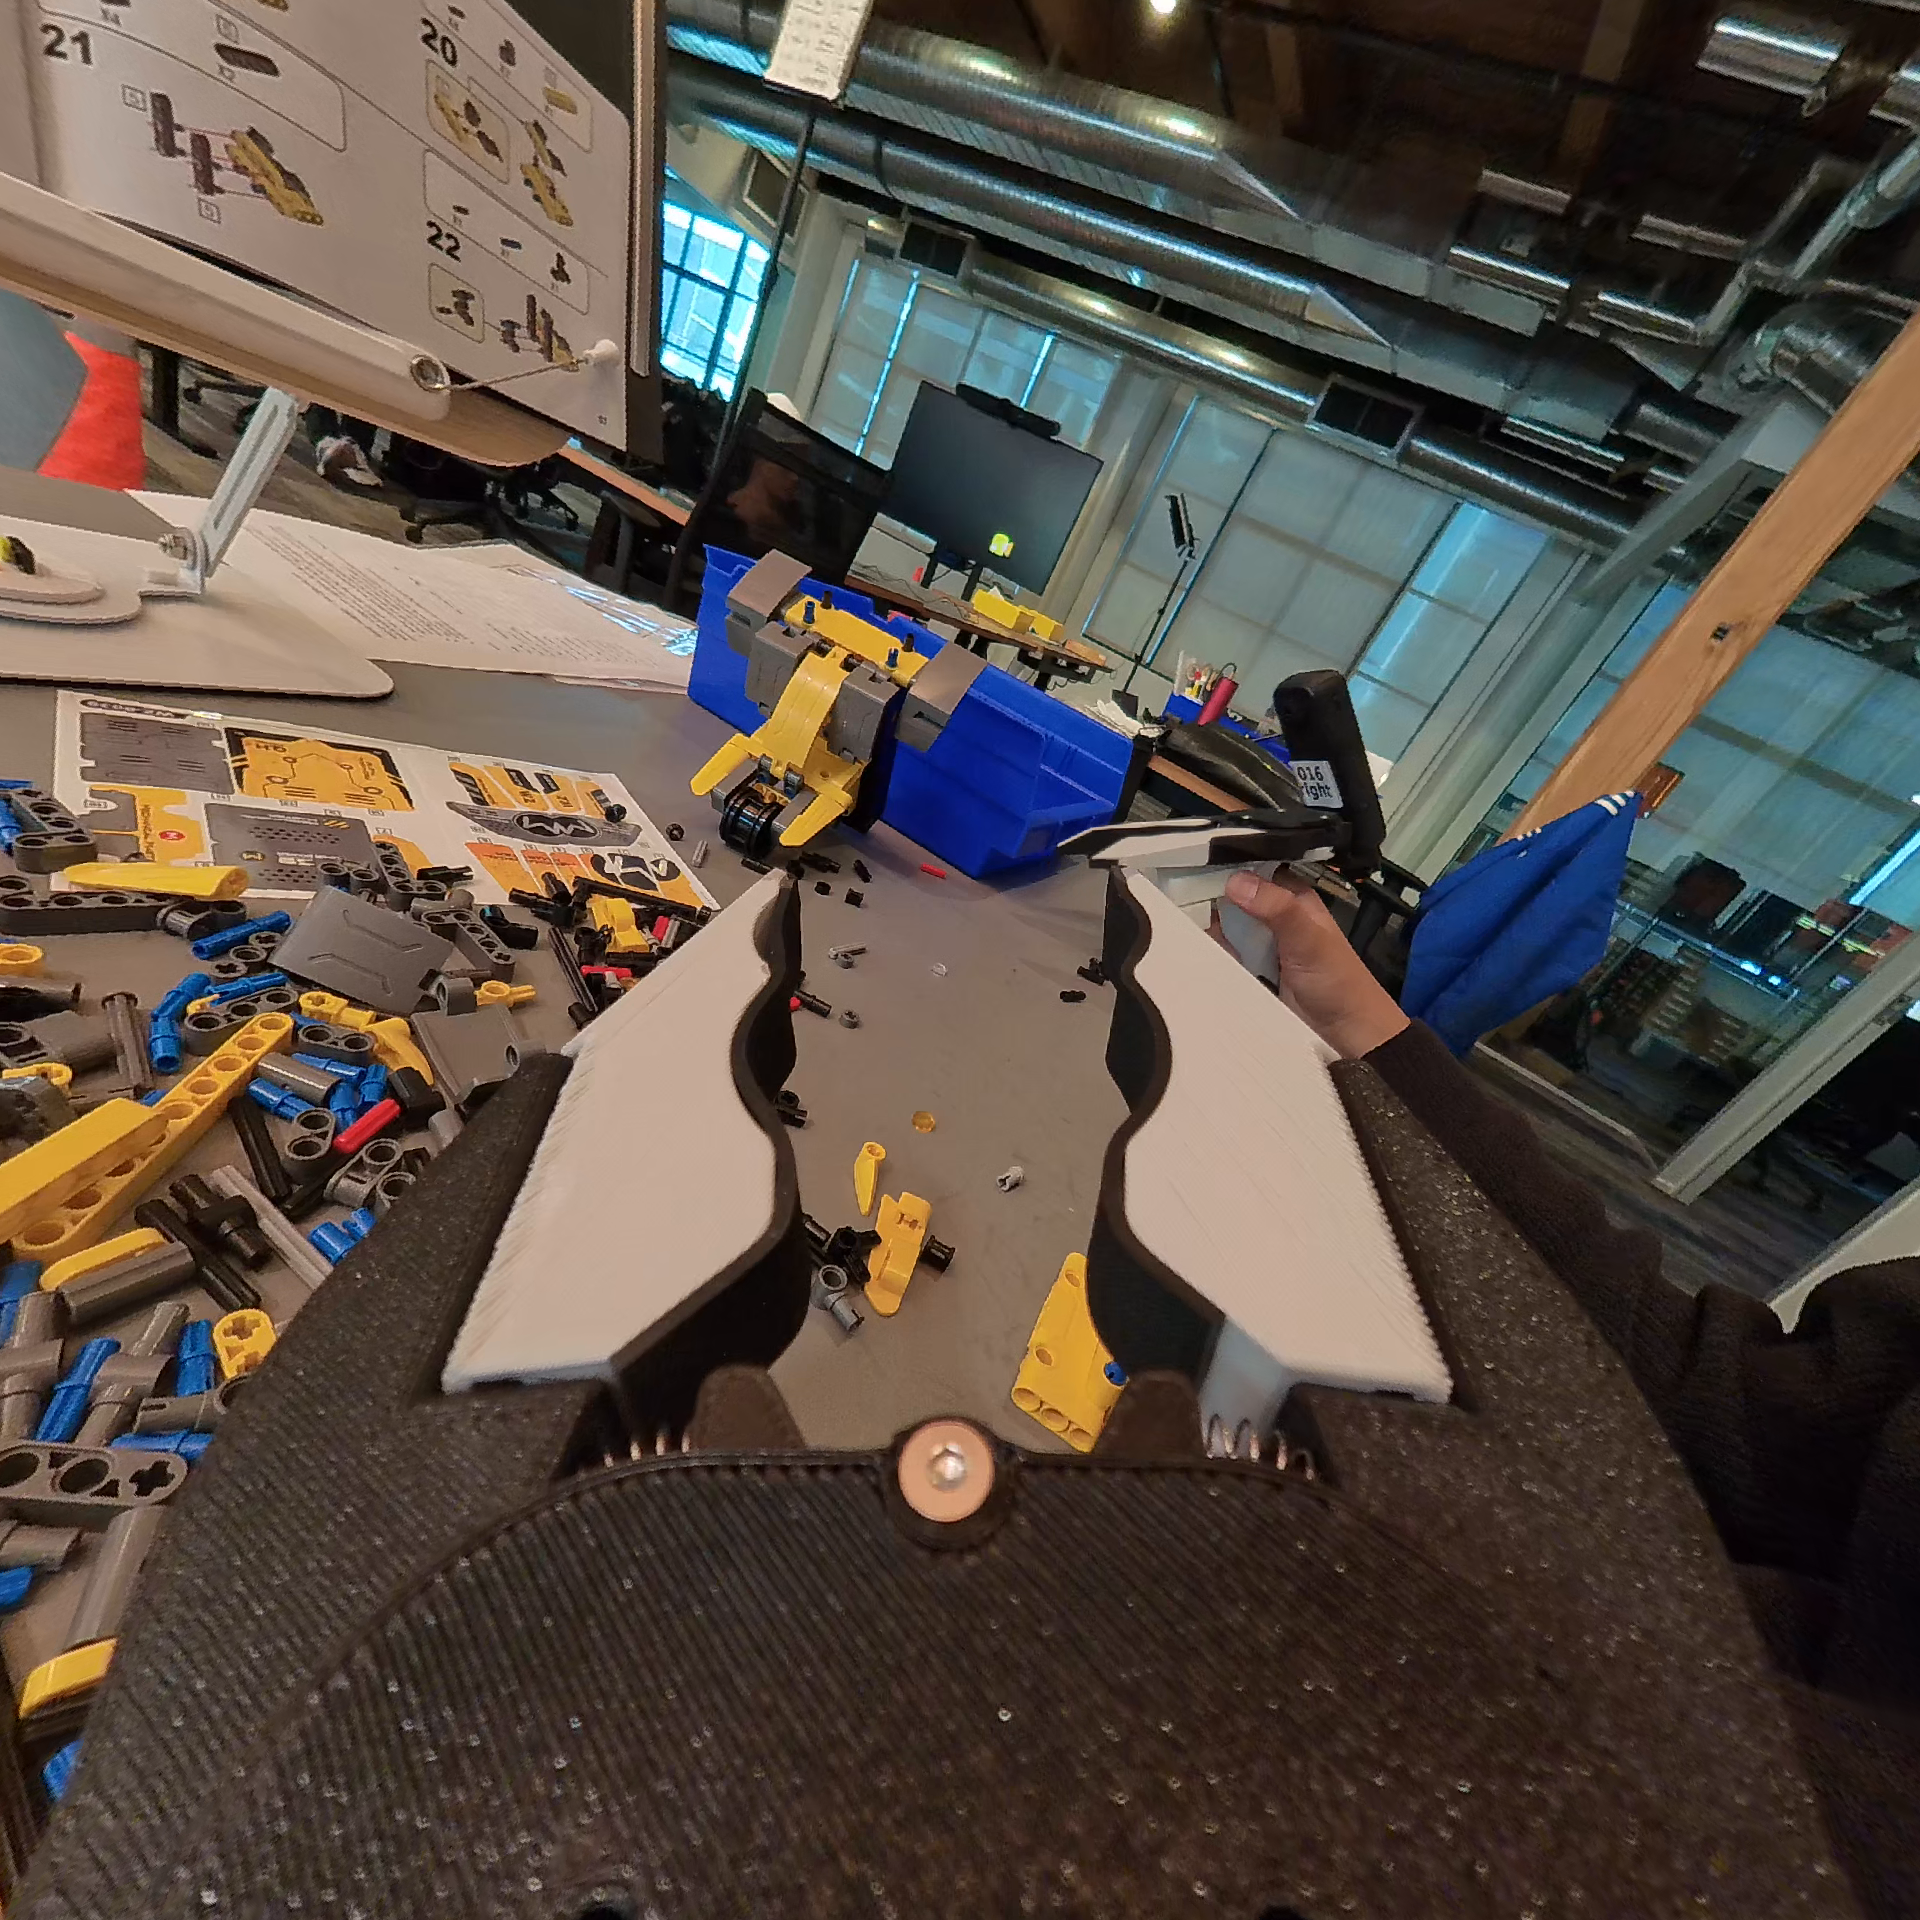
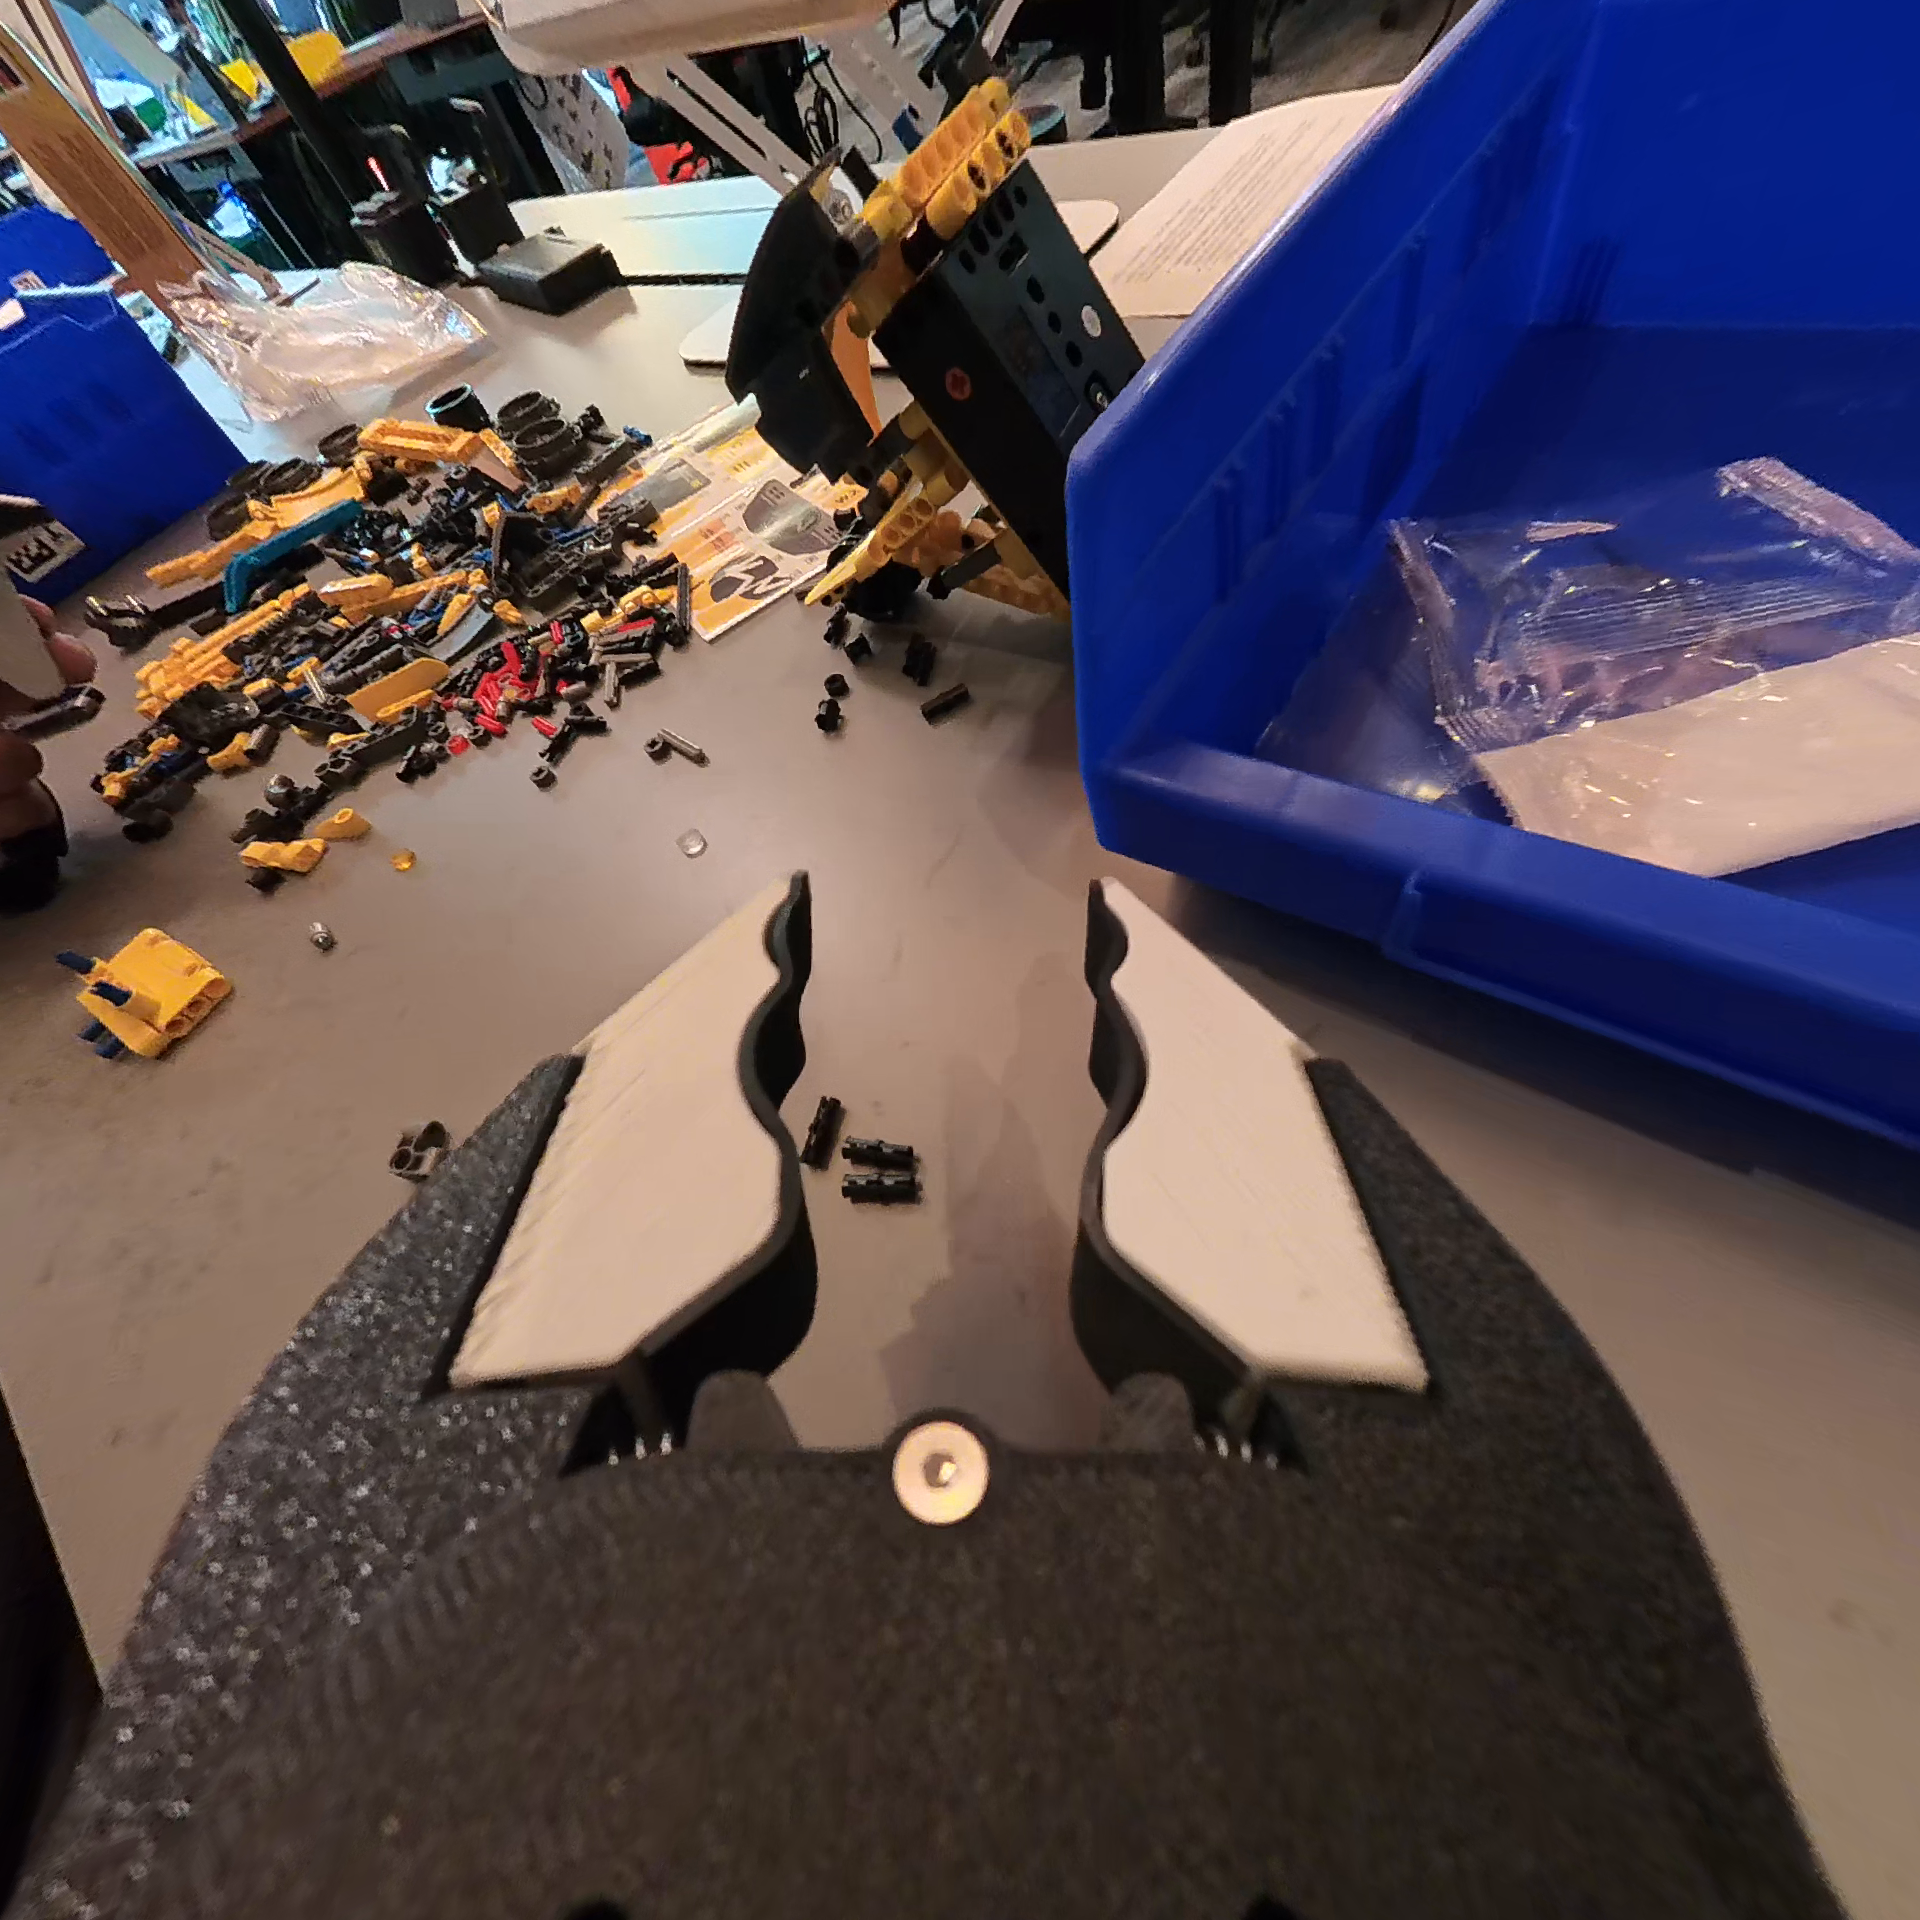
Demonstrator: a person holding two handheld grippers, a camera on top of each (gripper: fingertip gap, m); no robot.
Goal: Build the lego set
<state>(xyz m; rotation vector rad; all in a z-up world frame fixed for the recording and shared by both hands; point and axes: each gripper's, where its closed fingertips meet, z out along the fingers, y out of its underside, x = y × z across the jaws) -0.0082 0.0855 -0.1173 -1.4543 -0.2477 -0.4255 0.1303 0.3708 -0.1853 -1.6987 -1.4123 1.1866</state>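
Lego model (image 1: pixel 821 717), yellow and grey, half built, leans on the blue bin (image 1: pixel 977 769) at mid table. Loose lego pieces (image 1: pixel 208 1081) piled far left over a sticker sheet (image 1: pixel 343 790). Left gripper (image 1: pixel 948 894) wide open, empty. Right gripper (image 2: pixel 948 896) wide open, empty, three black pins (image 2: pixel 868 1151) on the table between its fingers.

The half-built yellow, grey and black model (image 2: pixel 935 343) is tilted up, leaning against the blue bin (image 2: pixel 1299 582) at 12 o'clock on the surface. Loose pieces (image 2: pixel 395 623) sprawl at 10 o'clock, three black pins (image 2: pixel 868 1153) nearer, maybe identical.
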